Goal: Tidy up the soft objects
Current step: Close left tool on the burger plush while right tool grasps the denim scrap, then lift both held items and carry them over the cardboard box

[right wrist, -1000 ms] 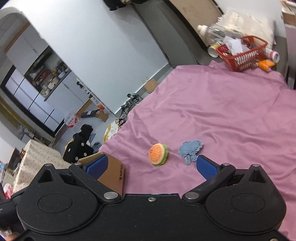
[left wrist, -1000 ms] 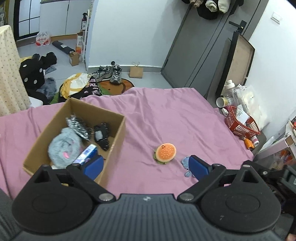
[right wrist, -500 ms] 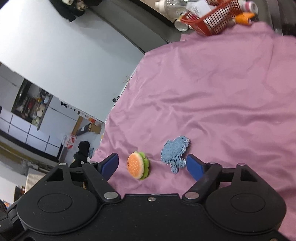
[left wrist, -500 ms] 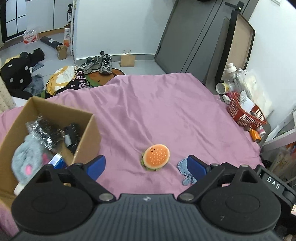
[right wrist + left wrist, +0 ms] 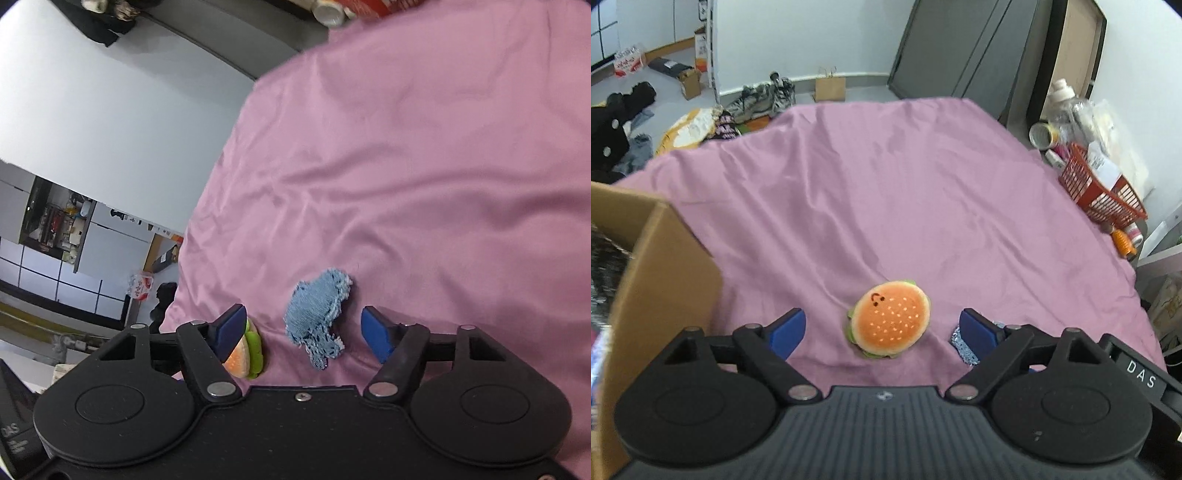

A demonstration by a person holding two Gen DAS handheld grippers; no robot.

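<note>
A plush burger (image 5: 889,318) lies on the pink bedsheet (image 5: 886,177), right between the blue pads of my open left gripper (image 5: 882,328). A frayed blue fabric scrap (image 5: 319,315) lies just to its right, mostly hidden behind the left gripper's right finger (image 5: 977,334) in the left wrist view. In the right wrist view my open right gripper (image 5: 304,332) straddles that scrap, and the burger (image 5: 247,352) peeks out behind its left finger. A cardboard box (image 5: 653,280) stands at the left with soft items inside, blurred.
A red basket (image 5: 1102,192) with bottles and jars sits beyond the bed's right edge. Shoes, clothes and a paper bag (image 5: 830,88) lie on the floor past the far edge. The sheet (image 5: 424,166) stretches wide beyond both toys.
Both grippers have dropped lower and closer to the toys. The left one swung right, away from the box, until the burger sat between its fingers; the right one centred on the blue scrap.
</note>
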